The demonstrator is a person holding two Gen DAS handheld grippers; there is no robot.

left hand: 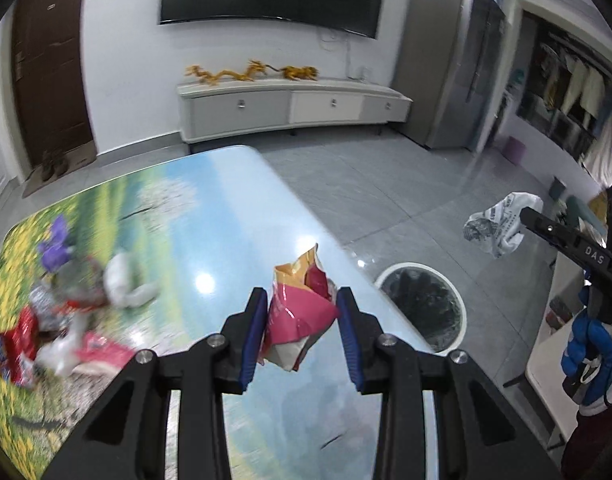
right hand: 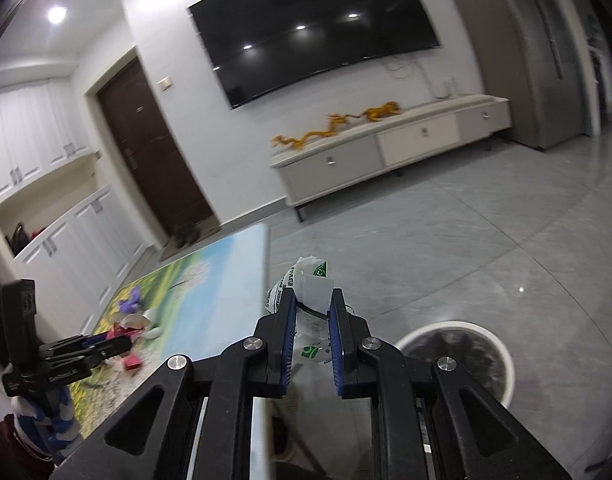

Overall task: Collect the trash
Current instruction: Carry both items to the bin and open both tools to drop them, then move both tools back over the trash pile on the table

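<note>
My left gripper (left hand: 301, 304) is shut on a crumpled pink and orange snack wrapper (left hand: 301, 316), held above the right part of the landscape-print table (left hand: 209, 216). My right gripper (right hand: 313, 300) is shut on a crumpled white plastic bag with green print (right hand: 312, 280); the same white plastic bag (left hand: 502, 224) hangs from that right gripper (left hand: 526, 214) at the right of the left wrist view, over the floor. A round white trash bin (left hand: 422, 308) with a dark liner stands on the floor beside the table; the same trash bin (right hand: 458, 356) sits low right in the right wrist view.
A blurred pile of leftover trash (left hand: 57, 308), red, white and purple, lies on the table's left side. A gloved hand (left hand: 590, 360) holds the right gripper. A TV cabinet (left hand: 289, 108), a wall TV and a dark door stand behind grey floor tiles.
</note>
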